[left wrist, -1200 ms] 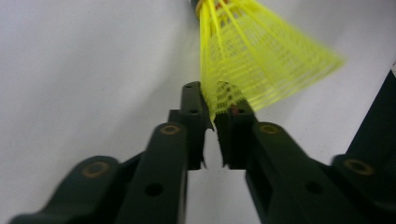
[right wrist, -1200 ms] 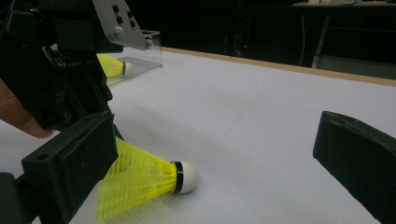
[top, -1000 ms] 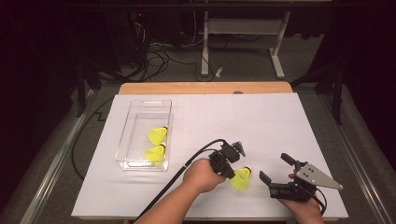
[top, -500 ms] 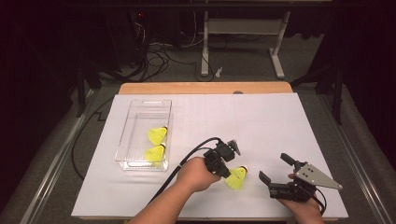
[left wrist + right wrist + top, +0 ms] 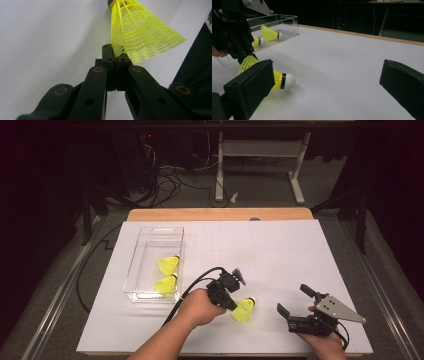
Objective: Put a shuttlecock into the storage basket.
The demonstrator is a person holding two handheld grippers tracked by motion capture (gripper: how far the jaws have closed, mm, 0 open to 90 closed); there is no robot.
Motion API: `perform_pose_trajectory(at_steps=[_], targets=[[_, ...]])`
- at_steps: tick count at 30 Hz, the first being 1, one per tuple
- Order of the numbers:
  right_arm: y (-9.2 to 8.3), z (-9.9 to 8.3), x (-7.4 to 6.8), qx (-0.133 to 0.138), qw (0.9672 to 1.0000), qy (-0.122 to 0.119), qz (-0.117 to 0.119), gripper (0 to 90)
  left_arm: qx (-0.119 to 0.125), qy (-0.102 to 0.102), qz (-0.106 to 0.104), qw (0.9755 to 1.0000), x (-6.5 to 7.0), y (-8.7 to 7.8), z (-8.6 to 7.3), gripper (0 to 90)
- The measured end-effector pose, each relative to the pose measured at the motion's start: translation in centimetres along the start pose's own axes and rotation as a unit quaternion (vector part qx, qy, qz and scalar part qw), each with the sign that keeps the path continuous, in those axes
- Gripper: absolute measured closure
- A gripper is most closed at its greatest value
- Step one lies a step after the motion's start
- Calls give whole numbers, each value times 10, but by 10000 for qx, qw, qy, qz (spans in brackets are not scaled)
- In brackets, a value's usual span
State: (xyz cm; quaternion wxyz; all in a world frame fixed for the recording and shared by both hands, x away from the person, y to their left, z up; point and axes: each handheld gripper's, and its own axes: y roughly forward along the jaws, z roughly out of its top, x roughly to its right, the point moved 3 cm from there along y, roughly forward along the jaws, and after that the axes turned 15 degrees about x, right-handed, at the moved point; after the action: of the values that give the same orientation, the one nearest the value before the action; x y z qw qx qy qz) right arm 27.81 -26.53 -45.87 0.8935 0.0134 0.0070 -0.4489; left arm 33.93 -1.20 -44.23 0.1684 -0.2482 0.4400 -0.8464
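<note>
A yellow shuttlecock (image 5: 243, 310) with a white cork lies low over the white sheet near the front edge. My left gripper (image 5: 233, 305) is shut on the rim of its mesh skirt; in the left gripper view the jaws (image 5: 116, 53) pinch the shuttlecock's skirt (image 5: 140, 37). To its right, my right gripper (image 5: 293, 299) stands open with nothing between its jaws. In the right gripper view the open gripper (image 5: 327, 82) faces the shuttlecock (image 5: 279, 80) and the left gripper (image 5: 245, 58) holding it.
A clear plastic box (image 5: 150, 237) stands at the left of the sheet with two more yellow shuttlecocks (image 5: 168, 265) (image 5: 165, 285) inside. The left gripper's black cable (image 5: 192, 285) loops over the sheet. The wooden table edge (image 5: 220, 214) runs along the back.
My left gripper has moved left toward the clear box, carrying the shuttlecock with it. The right gripper has stayed where it was, still open.
</note>
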Motion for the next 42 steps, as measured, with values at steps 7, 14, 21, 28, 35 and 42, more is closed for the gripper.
perform_pose_trajectory(at_steps=[7,14,21,28,35,42], targets=[[0,0,0,-9,10000,-10,7,4,8,-105,-16,9999,-8,-7,-12,895],[0,0,-1,-9,10000,-19,3,4,39,-247,13,9997,-18,-16,-25,895],[1,0,-1,-15,10000,-22,10,4,62,-403,70,9991,-27,-25,-36,894],[0,0,0,-10,10000,-19,2,4,70,-505,112,9986,-33,-33,-45,894],[1,0,-1,-20,10000,-24,11,4,93,-649,190,9977,-42,-45,-54,893],[1,0,-1,-22,10000,-25,13,4,37,-761,292,9967,-46,-55,-60,894]])
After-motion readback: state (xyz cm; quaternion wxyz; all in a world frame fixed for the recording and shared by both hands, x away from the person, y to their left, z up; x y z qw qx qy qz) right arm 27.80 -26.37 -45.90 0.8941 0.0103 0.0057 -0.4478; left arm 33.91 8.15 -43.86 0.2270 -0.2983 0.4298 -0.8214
